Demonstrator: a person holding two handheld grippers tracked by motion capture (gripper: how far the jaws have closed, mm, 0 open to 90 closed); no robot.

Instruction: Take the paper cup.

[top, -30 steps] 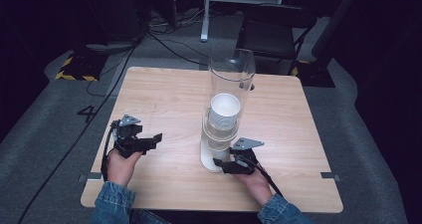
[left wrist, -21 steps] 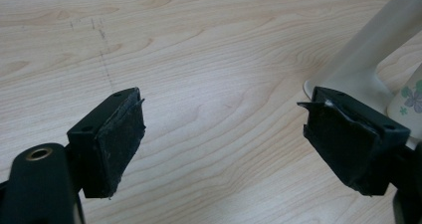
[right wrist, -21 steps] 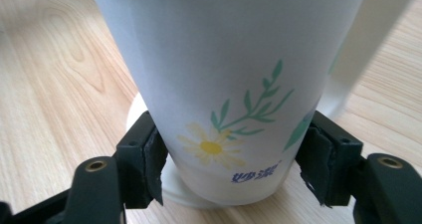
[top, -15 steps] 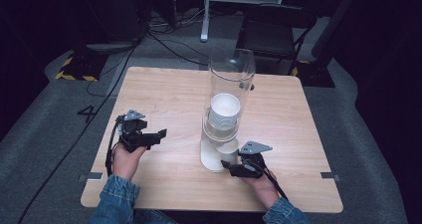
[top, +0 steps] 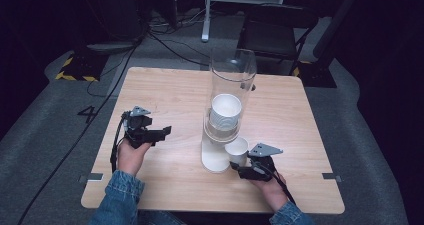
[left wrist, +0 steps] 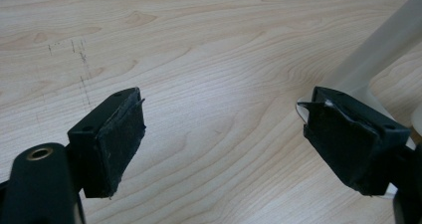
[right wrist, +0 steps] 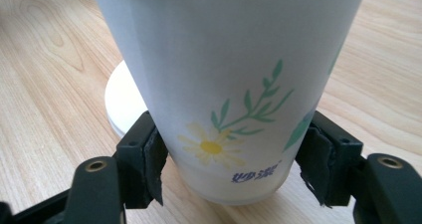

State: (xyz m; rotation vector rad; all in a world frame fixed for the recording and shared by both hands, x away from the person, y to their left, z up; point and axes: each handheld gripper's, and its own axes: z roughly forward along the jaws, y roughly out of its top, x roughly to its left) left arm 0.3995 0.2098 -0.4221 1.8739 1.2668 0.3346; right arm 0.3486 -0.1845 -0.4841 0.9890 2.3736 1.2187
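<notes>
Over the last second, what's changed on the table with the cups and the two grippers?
The right gripper has pulled one paper cup out from the dispenser's base, jaws closed on it. The left gripper drifted slightly toward the dispenser, open. The dispenser and its stack stayed put.

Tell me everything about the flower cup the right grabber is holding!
The cup looks like white paper, printed with a yellow-centred daisy, green leafy sprigs and small blue writing near its base. It stands upright, open end up, beside the white base of the clear tube dispenser. The right gripper has its two black jaws pressed on either side of its lower part.
</notes>
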